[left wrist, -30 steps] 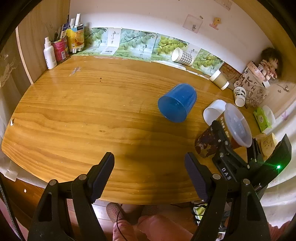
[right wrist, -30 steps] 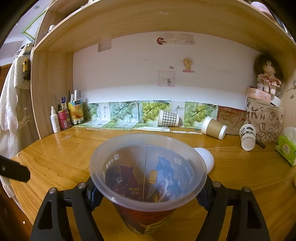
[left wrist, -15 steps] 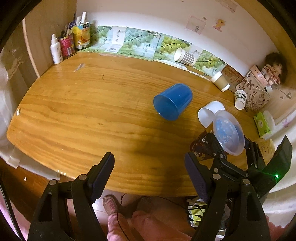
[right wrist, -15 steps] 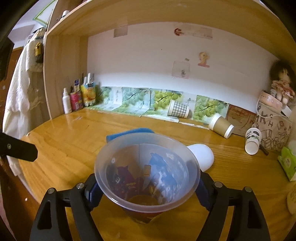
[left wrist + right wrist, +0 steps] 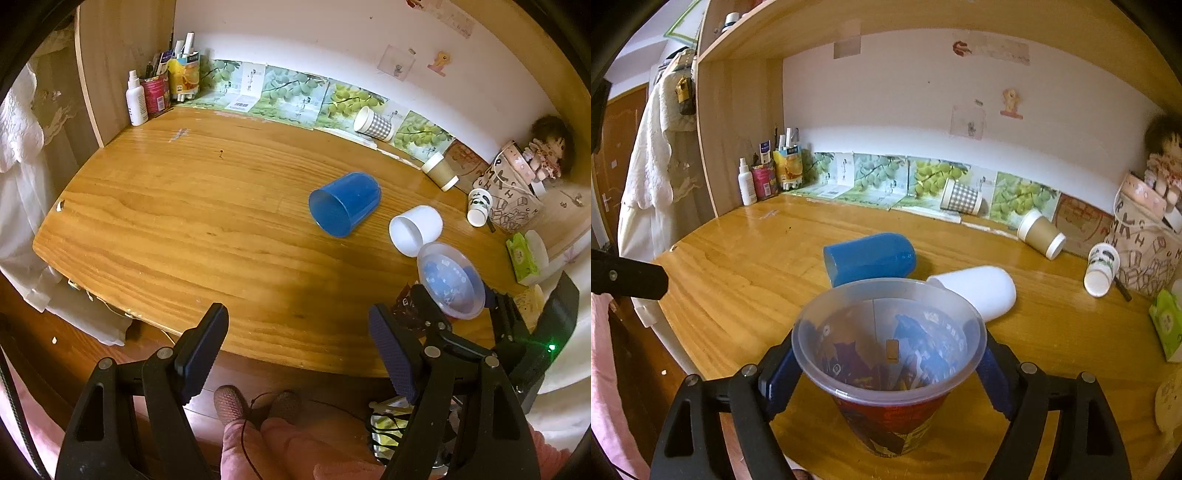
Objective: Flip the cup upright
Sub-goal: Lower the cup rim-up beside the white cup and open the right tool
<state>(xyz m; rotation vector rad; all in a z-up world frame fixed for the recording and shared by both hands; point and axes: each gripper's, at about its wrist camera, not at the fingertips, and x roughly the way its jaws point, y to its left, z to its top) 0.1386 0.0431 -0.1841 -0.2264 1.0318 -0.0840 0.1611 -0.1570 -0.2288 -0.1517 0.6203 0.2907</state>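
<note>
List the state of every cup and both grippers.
Printed cup: upright, held
Blue cup: on its side
White cup: on its side
Checked cup: on its side
Brown cup: on its side
Right gripper: shut on printed cup
Left gripper: open, empty

The left wrist view looks down from above the wooden counter's [image 5: 184, 229] near edge; the right sits low, close, facing the back wall. Both share the fallen blue plastic cup [image 5: 345, 208] [image 5: 870, 260].
</note>
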